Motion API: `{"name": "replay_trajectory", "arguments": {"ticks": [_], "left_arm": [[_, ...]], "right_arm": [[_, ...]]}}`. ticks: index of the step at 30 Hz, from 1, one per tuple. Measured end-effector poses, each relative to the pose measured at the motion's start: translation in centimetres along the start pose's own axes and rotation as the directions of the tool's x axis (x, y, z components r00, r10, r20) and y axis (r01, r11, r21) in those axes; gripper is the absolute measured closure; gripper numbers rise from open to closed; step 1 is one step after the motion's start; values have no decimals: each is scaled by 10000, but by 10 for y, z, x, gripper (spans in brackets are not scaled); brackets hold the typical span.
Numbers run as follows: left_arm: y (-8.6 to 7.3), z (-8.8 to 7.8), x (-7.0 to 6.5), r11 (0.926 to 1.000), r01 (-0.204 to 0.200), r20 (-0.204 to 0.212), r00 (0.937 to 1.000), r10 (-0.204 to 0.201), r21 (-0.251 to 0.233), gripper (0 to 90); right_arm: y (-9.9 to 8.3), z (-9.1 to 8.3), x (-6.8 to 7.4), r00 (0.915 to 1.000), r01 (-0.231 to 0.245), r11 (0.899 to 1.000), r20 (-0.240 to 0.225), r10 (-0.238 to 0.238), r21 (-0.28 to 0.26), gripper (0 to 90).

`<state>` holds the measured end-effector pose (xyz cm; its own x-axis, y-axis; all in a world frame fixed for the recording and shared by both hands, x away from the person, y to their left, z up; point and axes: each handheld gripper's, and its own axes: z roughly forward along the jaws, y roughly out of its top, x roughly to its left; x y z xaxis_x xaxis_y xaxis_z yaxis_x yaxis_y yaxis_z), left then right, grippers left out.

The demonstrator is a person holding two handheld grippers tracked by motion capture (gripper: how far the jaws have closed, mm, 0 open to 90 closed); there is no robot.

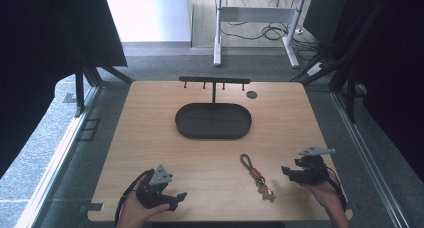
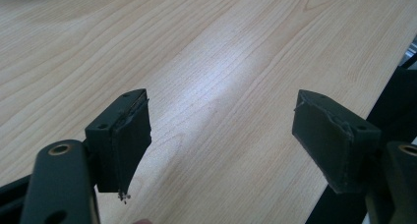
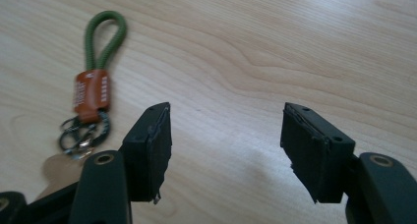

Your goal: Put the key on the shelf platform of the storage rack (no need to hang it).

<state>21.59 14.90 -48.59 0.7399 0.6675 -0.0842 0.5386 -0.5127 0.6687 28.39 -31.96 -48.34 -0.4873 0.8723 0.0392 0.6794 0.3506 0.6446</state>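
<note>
The black oval tray (image 1: 213, 121) lies ahead of both claws on the desk (image 1: 150, 138); its contents cannot be made out, though it appears bare. Left claw (image 2: 221, 135): jaws spread wide, released, holding nothing. Right claw (image 3: 226, 145): jaws spread wide, released, empty. The keychain (image 3: 93, 94), with green cord loop and orange tag, lies flat just beside the right claw's left jaw, apart from it.

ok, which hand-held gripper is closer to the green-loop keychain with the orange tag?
Right. The right hand-held gripper sits just right of the green-loop keychain; the left hand-held gripper is farther off, to its left, near the wooden table's front edge.
</note>
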Motion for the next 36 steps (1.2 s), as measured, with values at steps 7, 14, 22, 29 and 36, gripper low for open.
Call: {"name": "replay_trajectory", "arguments": {"ticks": [7, 14, 22, 29, 36], "left_arm": [[0, 4, 2, 10000, -67, 150, 9999, 67, -1, 231], [2, -2, 1, 9999, -87, 81, 9999, 88, -86, 230], [2, -8, 5, 9999, 48, -27, 10000, -49, -148, 230], [2, -13, 6, 9996, 57, -39, 10000, -58, -281, 230], [1, -10, 6, 9997, 99, -31, 9999, -99, -216, 230]], "right_arm": [[9, 0, 12, 9999, 55, 9979, -149, -46, 639, 403], [20, 4, 36, 9964, 664, 9918, -599, -601, 1094, 426], [32, 16, 53, 9904, 1082, 9838, -1015, -942, 1431, 433], [40, 24, 63, 9868, 1209, 9800, -1260, -1014, 1581, 447], [45, 40, 71, 9820, 1344, 9725, -1571, -1050, 1902, 461]]}}
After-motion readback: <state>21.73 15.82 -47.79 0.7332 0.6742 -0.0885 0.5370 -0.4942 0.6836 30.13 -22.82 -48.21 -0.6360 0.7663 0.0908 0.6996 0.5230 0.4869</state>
